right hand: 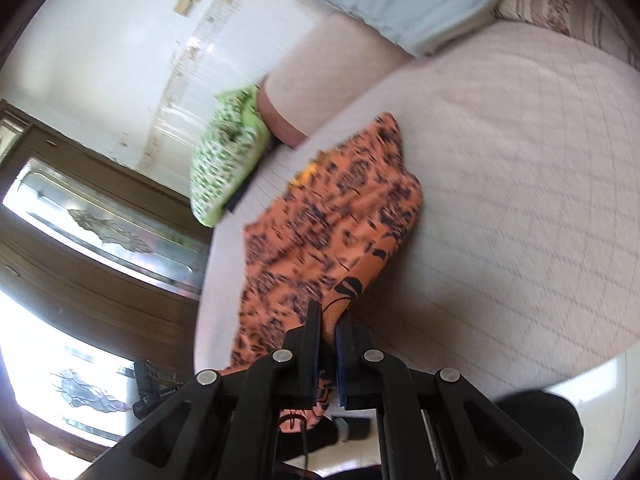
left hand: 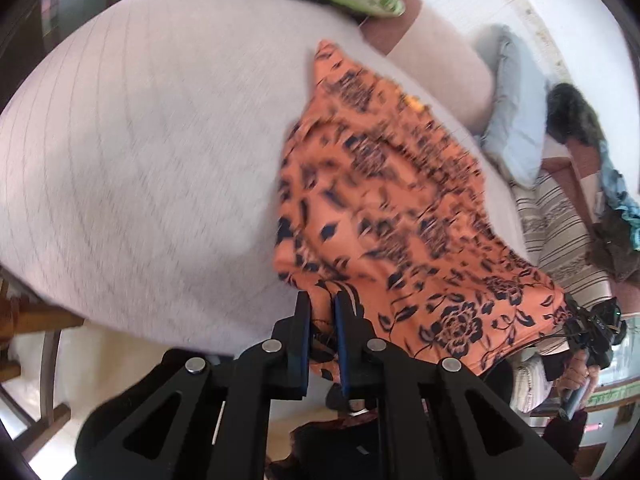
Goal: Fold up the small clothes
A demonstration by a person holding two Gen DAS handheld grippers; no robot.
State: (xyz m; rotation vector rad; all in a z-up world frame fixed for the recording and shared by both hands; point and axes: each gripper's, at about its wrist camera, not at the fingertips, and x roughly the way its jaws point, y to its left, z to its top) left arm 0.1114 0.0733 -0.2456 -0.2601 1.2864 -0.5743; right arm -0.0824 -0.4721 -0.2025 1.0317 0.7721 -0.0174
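Left wrist: both the left gripper (left hand: 322, 300) and the right gripper (right hand: 329, 316) pinch the orange garment (left hand: 384, 200).

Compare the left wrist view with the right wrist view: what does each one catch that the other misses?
Only the left wrist view shows the dark furry item and the striped cushion at the far right, plus the other gripper, the right gripper, holding the cloth's far corner. Only the right wrist view shows the wooden door with glass panels and the wall. Both show the orange floral garment lying on the pale bedspread, the green patterned pillow, the light blue pillow, and each gripper's jaws closed on an edge of the garment, as with the left gripper.
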